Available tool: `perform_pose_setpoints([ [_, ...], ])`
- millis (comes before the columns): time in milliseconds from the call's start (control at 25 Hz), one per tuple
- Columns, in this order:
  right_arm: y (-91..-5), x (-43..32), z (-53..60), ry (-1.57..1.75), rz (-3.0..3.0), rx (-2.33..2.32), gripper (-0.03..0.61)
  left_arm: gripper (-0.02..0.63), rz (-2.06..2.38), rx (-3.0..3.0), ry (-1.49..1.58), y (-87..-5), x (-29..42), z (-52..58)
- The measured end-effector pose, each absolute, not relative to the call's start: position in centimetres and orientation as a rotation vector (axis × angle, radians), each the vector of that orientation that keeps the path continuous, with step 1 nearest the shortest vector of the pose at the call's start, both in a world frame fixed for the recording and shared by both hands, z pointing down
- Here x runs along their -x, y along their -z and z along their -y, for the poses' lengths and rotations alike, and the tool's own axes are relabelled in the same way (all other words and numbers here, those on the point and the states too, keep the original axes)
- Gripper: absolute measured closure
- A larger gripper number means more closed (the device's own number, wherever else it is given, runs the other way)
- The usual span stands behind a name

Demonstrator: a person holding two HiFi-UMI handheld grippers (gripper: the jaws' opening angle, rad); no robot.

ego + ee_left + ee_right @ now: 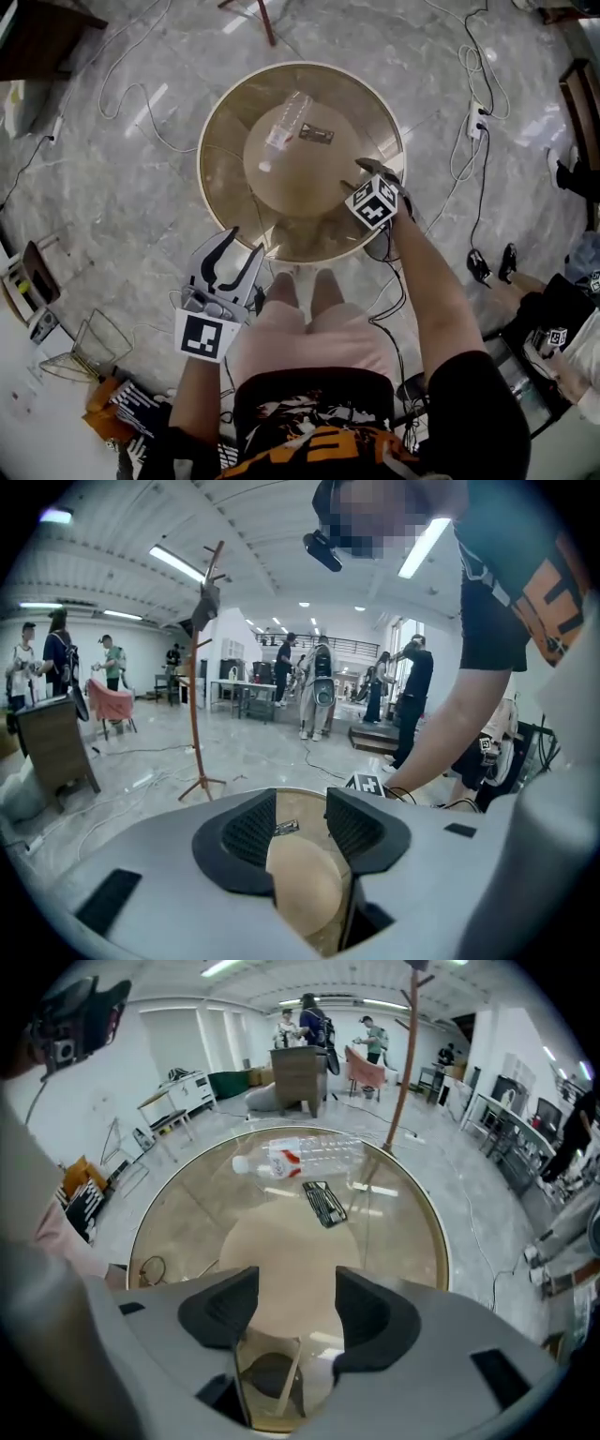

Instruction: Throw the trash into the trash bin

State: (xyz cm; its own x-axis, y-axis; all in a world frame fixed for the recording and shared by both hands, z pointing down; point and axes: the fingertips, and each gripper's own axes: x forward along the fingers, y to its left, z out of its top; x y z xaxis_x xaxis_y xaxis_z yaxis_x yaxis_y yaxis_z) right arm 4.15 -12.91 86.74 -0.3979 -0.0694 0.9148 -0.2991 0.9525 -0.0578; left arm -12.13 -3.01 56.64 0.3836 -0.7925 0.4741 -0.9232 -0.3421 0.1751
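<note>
Clear plastic bottle lies on the glass counter past centre, with a dark packet just beside it. The right tool is nearer, over the near-right rim, jaws spread and empty. The left tool is off the near edge, also spread and empty. In the right gripper view the bottle lies crosswise ahead, cap left. The left gripper view hides it. Head view shows a wire basket on the floor, left, possibly the bin.

A: That flat dark thing by the bottle?
B: Too small for me to tell, and the bottle's label won't read. My left claw hides most of the counter.
</note>
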Motion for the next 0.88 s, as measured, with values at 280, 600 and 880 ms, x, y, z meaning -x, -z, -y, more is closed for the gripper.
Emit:
perform_pose_setpoints([
  [280,-87.6,2.0,15.7,-0.167,1.987,-0.182,0.311,0.43,1.571,-2.124,-0.407,-57.9,15.9,1.5],
  [600,-89.2,3.3,18.4,-0.17,1.969,-0.204,0.316,0.43,1.57,-2.083,-0.403,-59.7,16.7,1.2],
  [880,-90.1,4.3,19.6,-0.157,1.957,-0.207,0.324,0.431,1.555,-2.075,-0.402,-60.7,17.0,1.3],
])
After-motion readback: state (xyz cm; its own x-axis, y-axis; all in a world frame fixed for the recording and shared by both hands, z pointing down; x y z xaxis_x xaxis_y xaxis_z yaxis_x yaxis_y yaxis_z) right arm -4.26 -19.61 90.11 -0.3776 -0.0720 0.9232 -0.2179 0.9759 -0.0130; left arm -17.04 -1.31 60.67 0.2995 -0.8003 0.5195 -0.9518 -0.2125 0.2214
